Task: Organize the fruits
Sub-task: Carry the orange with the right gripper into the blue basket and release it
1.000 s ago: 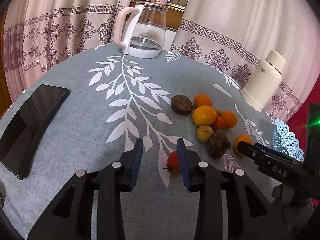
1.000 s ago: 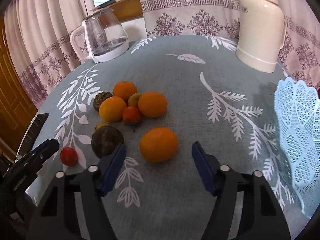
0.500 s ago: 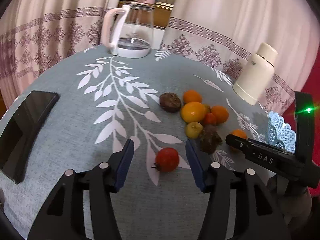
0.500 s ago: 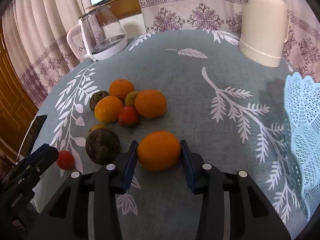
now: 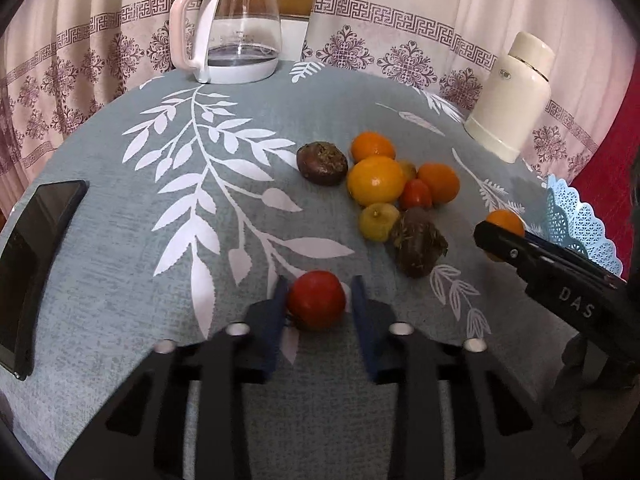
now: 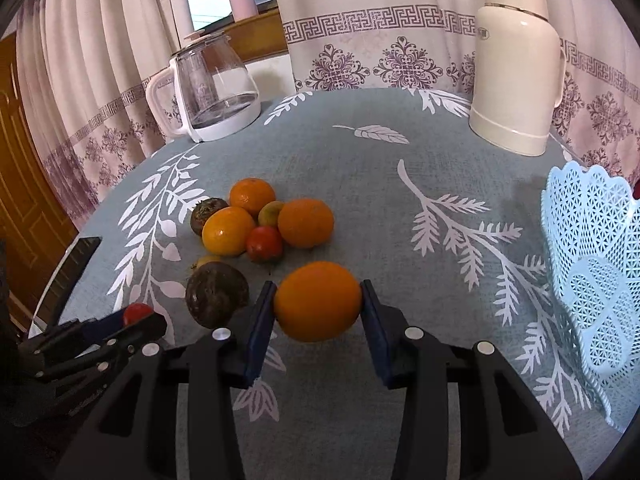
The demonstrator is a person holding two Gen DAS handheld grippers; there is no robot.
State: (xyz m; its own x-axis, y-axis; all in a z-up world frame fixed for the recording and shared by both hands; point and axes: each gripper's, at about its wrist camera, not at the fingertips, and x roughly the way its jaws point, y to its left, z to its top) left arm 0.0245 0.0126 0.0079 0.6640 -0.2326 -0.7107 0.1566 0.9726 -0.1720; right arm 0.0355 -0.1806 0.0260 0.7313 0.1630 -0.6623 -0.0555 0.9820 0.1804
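The left gripper has just closed its jaws on a small tomato sitting on the tablecloth. The right gripper clamps an orange – both pads press its sides – near the remaining fruit pile, with the blue basket off to the right.

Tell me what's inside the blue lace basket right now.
The visible part of the blue basket holds no fruit, only bare lattice. Its far side runs out of frame, so that part stays unseen.
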